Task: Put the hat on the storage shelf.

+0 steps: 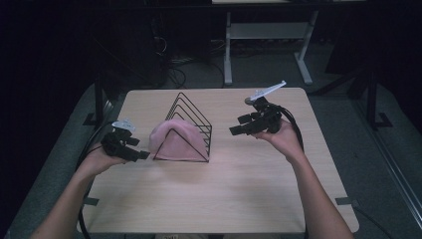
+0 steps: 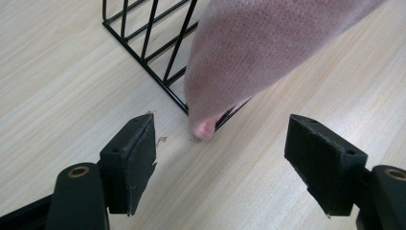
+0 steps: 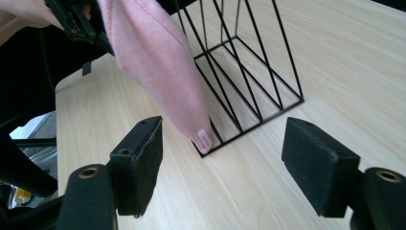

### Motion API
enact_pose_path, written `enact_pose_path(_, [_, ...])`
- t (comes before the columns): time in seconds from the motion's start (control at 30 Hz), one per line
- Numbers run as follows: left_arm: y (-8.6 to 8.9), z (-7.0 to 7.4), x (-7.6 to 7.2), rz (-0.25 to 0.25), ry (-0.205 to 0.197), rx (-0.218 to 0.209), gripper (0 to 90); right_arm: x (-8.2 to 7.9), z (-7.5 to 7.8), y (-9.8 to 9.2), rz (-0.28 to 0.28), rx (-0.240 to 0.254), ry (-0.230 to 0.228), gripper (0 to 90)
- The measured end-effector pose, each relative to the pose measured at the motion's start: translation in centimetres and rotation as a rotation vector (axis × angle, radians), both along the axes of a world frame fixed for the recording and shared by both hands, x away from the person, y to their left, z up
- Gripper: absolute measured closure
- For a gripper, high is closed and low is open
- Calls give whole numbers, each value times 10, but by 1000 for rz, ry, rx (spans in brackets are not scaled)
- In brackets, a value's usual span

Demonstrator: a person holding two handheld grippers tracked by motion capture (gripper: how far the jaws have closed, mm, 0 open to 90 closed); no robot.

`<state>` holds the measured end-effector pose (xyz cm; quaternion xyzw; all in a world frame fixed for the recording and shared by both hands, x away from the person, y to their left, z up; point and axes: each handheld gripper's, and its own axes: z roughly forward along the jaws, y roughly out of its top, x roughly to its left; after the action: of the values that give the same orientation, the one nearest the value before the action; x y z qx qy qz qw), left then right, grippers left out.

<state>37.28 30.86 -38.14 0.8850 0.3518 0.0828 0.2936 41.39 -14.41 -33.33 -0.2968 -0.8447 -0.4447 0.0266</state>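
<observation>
A pink cap (image 1: 174,140) is draped over the front end of a black wire rack (image 1: 191,119), which stands near the middle of the table (image 1: 239,199). The cap is carried by the slanted wires, so it hangs without any grip; its lower corners reach the table at the foot of the rack. The left tongs (image 1: 142,155) are held low just beside the cap's left edge, wide open, with nothing between the pads. The right tongs (image 1: 238,129) are kept raised and well apart on the right, pointing toward the rack, also open and empty. Both forearms are stretched forward from the near edge.
</observation>
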Motion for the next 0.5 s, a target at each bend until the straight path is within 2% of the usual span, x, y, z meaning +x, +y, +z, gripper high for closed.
enact_pose_path(0.5, [0, -3, -4, 3, 1, -13, 252, -12, -20, -39, -81, -11, 34, 279])
